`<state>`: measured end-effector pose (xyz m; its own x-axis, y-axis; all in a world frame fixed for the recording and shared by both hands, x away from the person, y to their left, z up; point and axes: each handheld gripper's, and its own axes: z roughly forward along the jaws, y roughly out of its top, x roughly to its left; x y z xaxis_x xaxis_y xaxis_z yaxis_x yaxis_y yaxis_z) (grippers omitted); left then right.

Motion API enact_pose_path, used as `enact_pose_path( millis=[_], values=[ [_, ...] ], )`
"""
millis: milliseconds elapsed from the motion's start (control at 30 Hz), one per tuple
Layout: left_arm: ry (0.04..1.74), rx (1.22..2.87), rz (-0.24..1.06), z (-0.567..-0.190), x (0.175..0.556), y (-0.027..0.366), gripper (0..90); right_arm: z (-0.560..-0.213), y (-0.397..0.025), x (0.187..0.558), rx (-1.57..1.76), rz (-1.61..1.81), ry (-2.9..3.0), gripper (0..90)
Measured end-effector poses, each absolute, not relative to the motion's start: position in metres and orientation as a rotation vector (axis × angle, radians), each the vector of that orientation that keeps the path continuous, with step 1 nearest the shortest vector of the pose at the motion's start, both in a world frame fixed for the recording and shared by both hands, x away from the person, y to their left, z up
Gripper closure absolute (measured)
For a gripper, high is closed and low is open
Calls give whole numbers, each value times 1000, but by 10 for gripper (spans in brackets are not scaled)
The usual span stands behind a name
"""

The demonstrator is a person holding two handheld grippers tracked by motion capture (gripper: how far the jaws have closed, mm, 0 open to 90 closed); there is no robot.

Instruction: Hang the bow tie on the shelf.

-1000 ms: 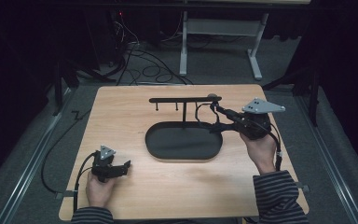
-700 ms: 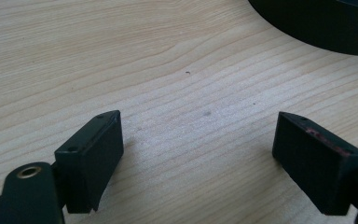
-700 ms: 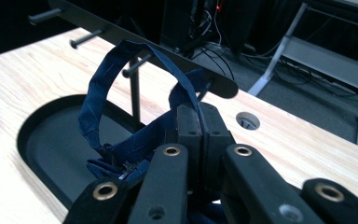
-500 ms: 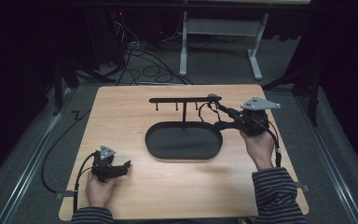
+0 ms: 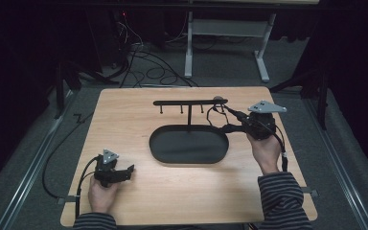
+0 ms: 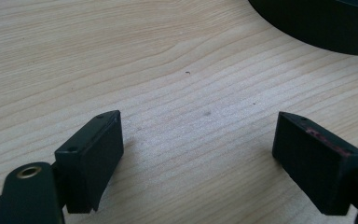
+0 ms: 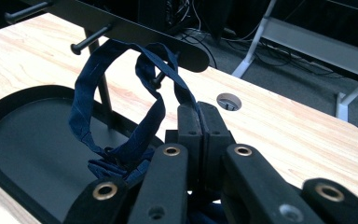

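Observation:
A black stand rises from a black oval tray [image 5: 159, 149], and its horizontal bar [image 5: 187, 102] carries several pegs. My right gripper [image 5: 232, 115] is shut on a dark blue fabric band [image 5: 216, 116] at the bar's right end. In the right gripper view the band [image 7: 121, 93] loops up from my shut gripper [image 7: 198, 109] around the last peg [image 7: 158, 80] under the bar [image 7: 121, 29]. I cannot tell whether it rests on the peg. My left gripper [image 5: 126, 172] lies on the table's near left. It is open [image 6: 198, 126] over bare wood.
The wooden table [image 5: 124, 120] has a round cable hole [image 7: 228, 101] just behind the bar's right end. The tray's rim [image 6: 317, 28] lies ahead of the left gripper. Cables and a desk frame [image 5: 225, 43] are on the floor beyond the table.
My right gripper has shifted slightly left along the bar's end with the band still in it. The left gripper has stayed where it was.

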<state>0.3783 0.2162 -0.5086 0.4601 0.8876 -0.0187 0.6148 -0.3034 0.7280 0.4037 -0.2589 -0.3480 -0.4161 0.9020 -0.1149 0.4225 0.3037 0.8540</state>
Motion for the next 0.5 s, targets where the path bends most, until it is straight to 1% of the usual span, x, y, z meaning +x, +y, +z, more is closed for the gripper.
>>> enact_pose_path(
  millis=[500],
  values=[
    [1247,2033,517,-509,378,216,167,-358,-263,413,1251,1036,1940,900]
  ],
)
